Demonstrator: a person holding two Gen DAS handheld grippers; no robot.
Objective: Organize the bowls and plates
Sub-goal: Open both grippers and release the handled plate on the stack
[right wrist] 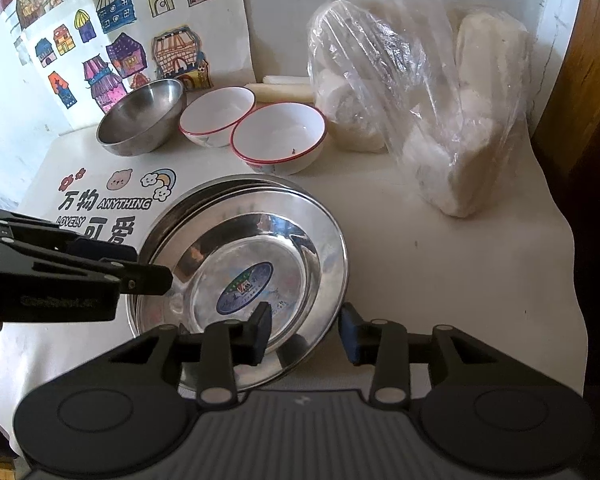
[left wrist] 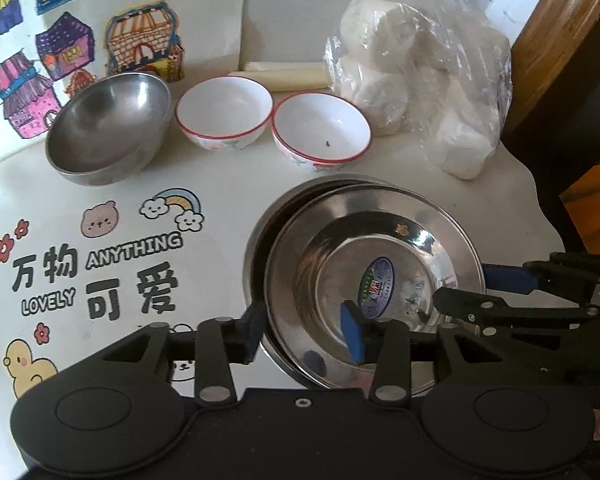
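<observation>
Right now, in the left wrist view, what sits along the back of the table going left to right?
Steel bowl → left red-rimmed white bowl → right red-rimmed white bowl → plastic bag of white buns.

- A stack of steel plates (right wrist: 256, 240) sits on the white desk (right wrist: 440, 280); the top plate carries an oval blue sticker (right wrist: 245, 289) in its well.
- The right tongs (right wrist: 305, 336) straddle the near rim of the top plate, jaws apart: the left finger over the plate's well, the right finger outside the rim.
- The left tongs (right wrist: 156, 278) reach in from the left, their tip at the plate's left rim; whether they grip it cannot be told.
- Behind stand a steel bowl (right wrist: 142, 116) and two white bowls with red rims (right wrist: 218, 120) (right wrist: 280, 138), the two touching.
- A clear plastic bag of white buns (right wrist: 432, 108) rests to the right.
- A sheet of coloured house drawings (right wrist: 140, 40) leans on the wall.
</observation>
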